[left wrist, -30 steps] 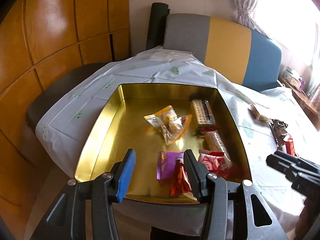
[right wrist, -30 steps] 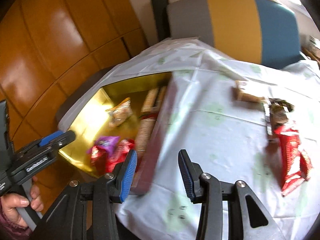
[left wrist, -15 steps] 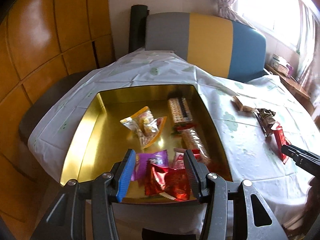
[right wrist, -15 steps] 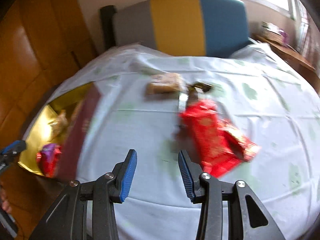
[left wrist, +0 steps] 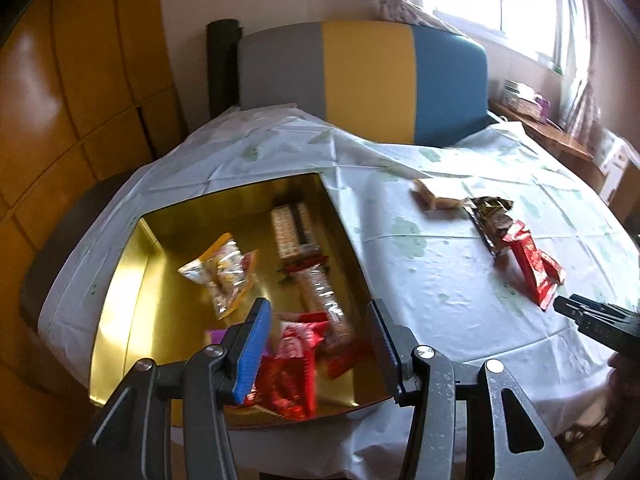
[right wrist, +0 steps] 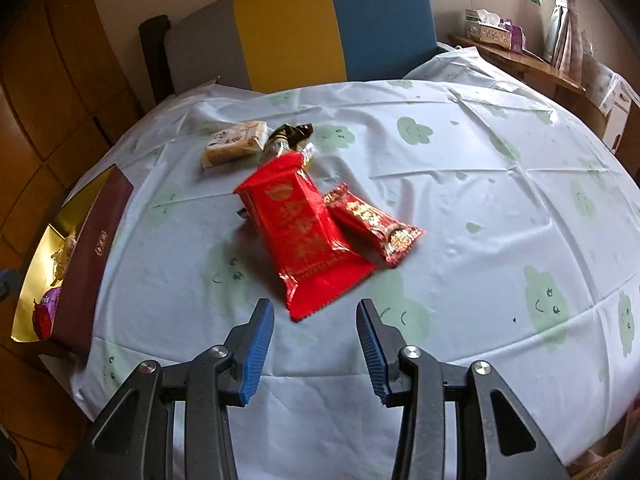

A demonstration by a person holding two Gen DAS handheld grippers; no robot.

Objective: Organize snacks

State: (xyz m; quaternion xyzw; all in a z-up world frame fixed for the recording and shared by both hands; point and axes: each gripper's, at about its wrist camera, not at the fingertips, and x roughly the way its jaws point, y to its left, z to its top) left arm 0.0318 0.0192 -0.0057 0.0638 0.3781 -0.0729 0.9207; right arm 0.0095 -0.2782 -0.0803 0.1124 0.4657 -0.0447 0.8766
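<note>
- My right claw hovers with its jaws apart and nothing between them, just short of the large red foil snack packet on the white, green-printed plastic cloth of the desk.
- My left claw, jaws likewise apart and holding nothing, hangs over the near end of the shallow gold metal tin, where blurred red wrappers lie; I think none touches it.
- Risk: the slick foil could slide on the cloth or crumple, and the smaller red-and-gold packet touching it might get dragged along.
- The large packet's long axis runs away from me, leaning left; its crimped near end points between my jaws.
</note>
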